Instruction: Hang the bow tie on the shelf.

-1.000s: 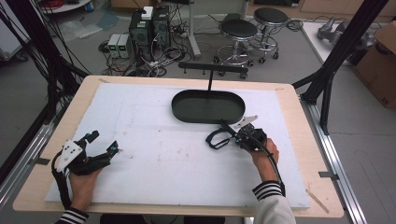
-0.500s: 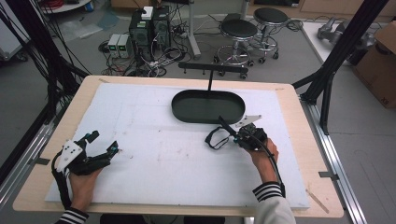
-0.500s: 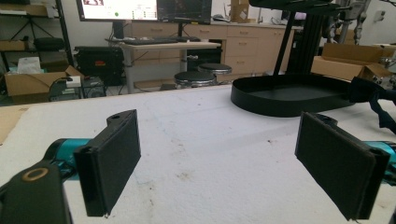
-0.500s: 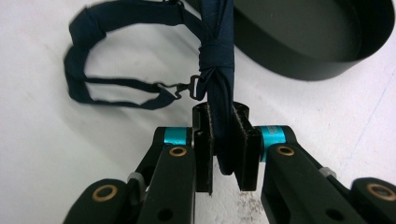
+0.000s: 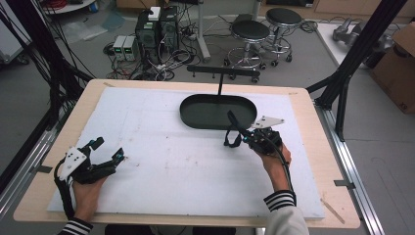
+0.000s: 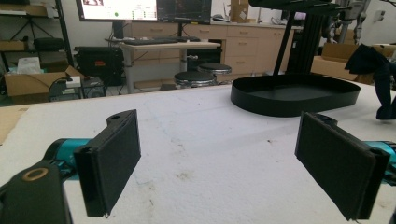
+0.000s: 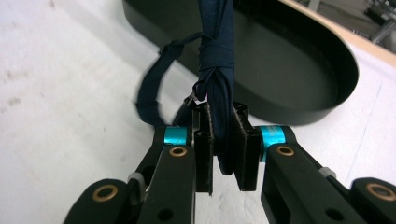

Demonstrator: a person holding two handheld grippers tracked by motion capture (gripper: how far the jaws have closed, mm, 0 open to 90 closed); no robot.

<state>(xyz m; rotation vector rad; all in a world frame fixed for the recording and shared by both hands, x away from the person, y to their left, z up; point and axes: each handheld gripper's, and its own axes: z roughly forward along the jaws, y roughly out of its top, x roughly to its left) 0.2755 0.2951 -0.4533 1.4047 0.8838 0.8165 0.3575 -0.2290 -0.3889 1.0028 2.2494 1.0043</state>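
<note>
Navy fabric, a limp strap [image 7: 215, 70] knotted partway along, is pinched in the right gripper [image 7: 223, 144] fingers beside the black tray [image 5: 218, 111] near the surface's far edge. It looks light and floppy; gripping at the knot should steady it. Its far end is cut off. The left gripper [image 6: 233, 158] fingers gape wide, empty, near the front-left corner.

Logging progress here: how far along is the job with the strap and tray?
Done: right gripper is clamped on the dark strap, beside the tray. In hand: carrying it. Left: likely putting it in the tray, which holds nothing. Left gripper is open, idle.
</note>
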